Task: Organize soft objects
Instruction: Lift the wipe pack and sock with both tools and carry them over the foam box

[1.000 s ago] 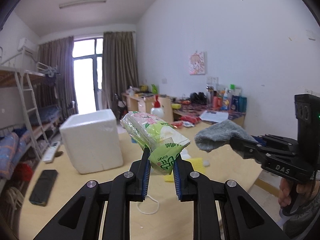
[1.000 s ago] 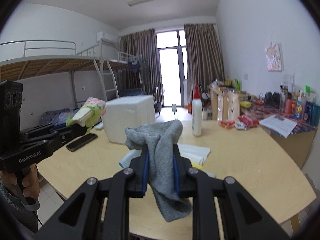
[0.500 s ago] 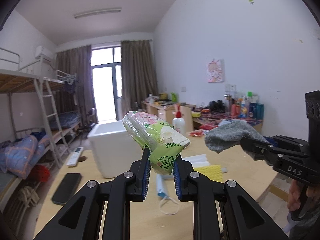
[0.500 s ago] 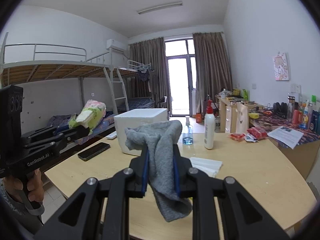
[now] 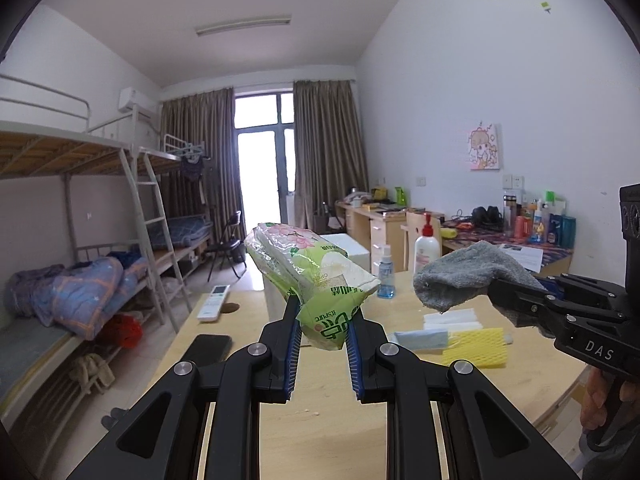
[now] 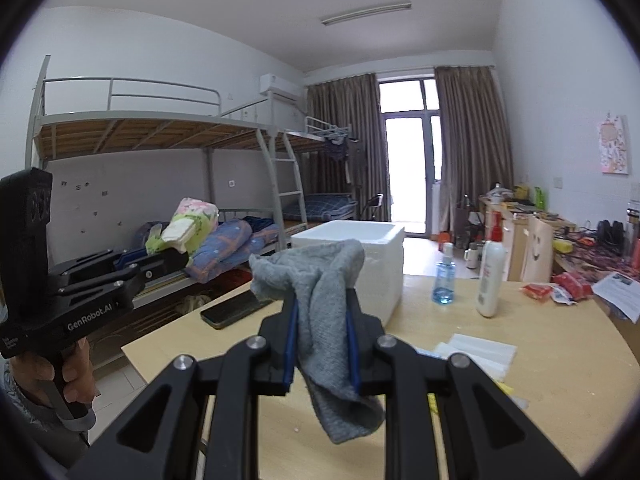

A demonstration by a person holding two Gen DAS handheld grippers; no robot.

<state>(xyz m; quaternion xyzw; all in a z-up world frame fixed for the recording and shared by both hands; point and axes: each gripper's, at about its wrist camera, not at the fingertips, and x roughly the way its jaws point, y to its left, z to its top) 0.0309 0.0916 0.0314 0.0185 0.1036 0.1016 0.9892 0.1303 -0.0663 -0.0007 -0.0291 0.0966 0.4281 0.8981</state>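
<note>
A white foam box (image 6: 362,258) stands open-topped on the wooden surface (image 6: 552,344) at about 12 o'clock from the right gripper; its inside cannot be seen from either camera. The left gripper (image 5: 322,332) has its jaws clamped on the green lower end of a tissue pack (image 5: 308,270), which stands up in the air above the surface and hides most of the box in the left wrist view. The right gripper (image 6: 320,336) has its jaws closed on a grey cloth (image 6: 320,300), bunched above the fingers and hanging limp below them, clear of the surface. On the surface near the box lie a black phone (image 6: 234,310), a blue spray bottle (image 6: 444,280) and a white pump bottle (image 6: 490,282); at 3 o'clock of the left gripper lie white folded sheets (image 5: 452,318), a face mask (image 5: 420,338) and a yellow foam net (image 5: 478,346), partly cut off by the right gripper.
</note>
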